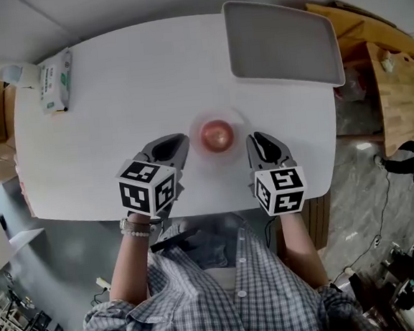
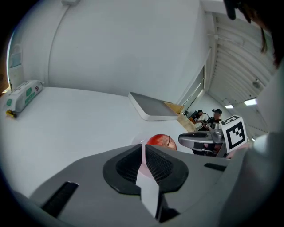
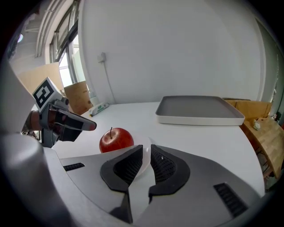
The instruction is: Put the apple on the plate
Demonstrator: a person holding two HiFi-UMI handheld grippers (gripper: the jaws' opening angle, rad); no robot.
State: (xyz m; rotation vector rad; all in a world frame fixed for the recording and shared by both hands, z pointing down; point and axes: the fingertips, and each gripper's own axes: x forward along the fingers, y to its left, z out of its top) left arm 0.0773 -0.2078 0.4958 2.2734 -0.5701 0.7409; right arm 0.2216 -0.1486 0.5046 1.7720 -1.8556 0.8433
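Near the middle of the table's [image 1: 114, 97] front edge, right in front of you, the red apple [image 1: 217, 135] sits upright, stem up, in the centre of a pale, see-through plate [image 1: 236, 117]. It is the only thing the plate holds.

Your left gripper [image 1: 178, 143] lies just beside the plate's left rim, pointing forward and down. Its jaws are pressed together with only a thin slit between the ribbed pads, and they grip nothing. Your right gripper [image 1: 257, 141] lies just beside the plate's right rim at the same slant. Its jaws are narrow too, meeting at the base with a slim wedge of gap above, through which the plate's edge shows; the pads hold nothing. Neither gripper touches the apple.

At the table's far right corner a grey tray [image 1: 283, 43] with a raised rim overhangs the edge slightly, its whole flat floor on show. At the far left corner lies a pack of wipes [image 1: 55, 81].
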